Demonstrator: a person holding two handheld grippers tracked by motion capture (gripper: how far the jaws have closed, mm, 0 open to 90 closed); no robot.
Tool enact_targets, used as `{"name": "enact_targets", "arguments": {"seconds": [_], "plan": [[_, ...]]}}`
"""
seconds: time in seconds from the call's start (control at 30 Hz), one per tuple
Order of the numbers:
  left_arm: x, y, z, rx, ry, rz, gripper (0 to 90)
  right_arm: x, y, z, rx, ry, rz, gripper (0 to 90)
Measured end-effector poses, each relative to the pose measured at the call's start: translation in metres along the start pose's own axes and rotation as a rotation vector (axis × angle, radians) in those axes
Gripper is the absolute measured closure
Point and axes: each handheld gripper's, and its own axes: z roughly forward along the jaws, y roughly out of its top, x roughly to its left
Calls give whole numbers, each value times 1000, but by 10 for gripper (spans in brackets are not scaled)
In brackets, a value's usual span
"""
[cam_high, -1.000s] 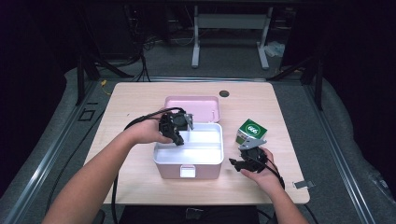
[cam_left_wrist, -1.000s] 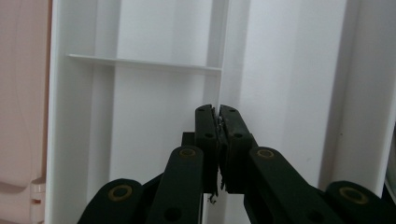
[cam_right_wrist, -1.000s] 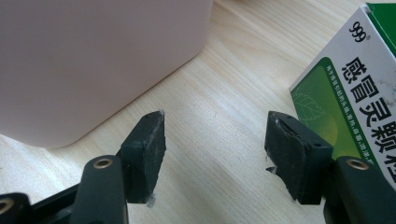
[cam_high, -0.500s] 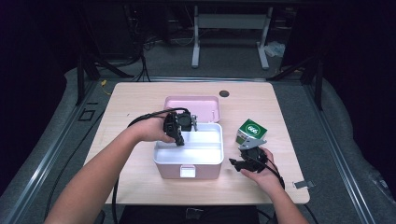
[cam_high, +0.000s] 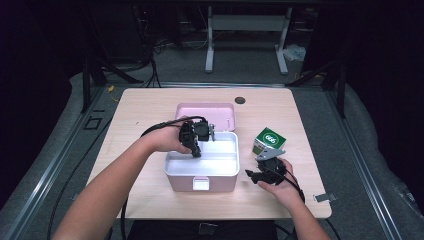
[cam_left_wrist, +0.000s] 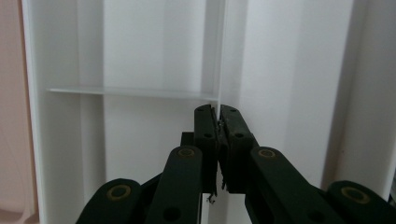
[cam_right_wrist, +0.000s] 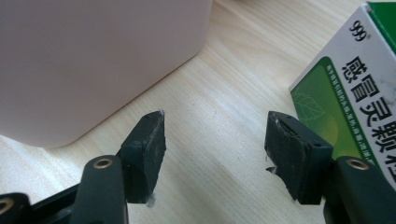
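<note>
A pink storage box (cam_high: 200, 184) stands open at the table's middle, its white inside split by thin dividers. My left gripper (cam_high: 196, 150) reaches down into it from the left. In the left gripper view the jaws (cam_left_wrist: 218, 116) are pressed together on the edge of a thin white divider (cam_left_wrist: 221, 56). A green and white medicine box (cam_high: 269, 140) stands to the right of the pink box. My right gripper (cam_high: 252, 174) rests low on the table in front of it, open. Between its jaws (cam_right_wrist: 215, 135) is bare wood, with the pink box wall (cam_right_wrist: 93, 60) on one side and the medicine box (cam_right_wrist: 355, 93) on the other.
The pink lid (cam_high: 205, 110) lies behind the box. A dark round hole (cam_high: 240, 100) sits near the table's far edge. A small metal clip (cam_high: 322, 198) lies by the front right corner. A black cable (cam_high: 160, 127) loops from the left gripper.
The left gripper has edged slightly to the right over the box. The right hand has kept still.
</note>
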Motion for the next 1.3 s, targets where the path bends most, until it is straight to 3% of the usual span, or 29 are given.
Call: {"name": "enact_targets", "arguments": {"seconds": [0.7,1.3], "plan": [[-1,0,1,2,11,32,891,-1,-1,0,-1,-5,2,380],[-2,-2,-13,-11,49,16,892,-1,-1,0,-2,-4,4,380]]}}
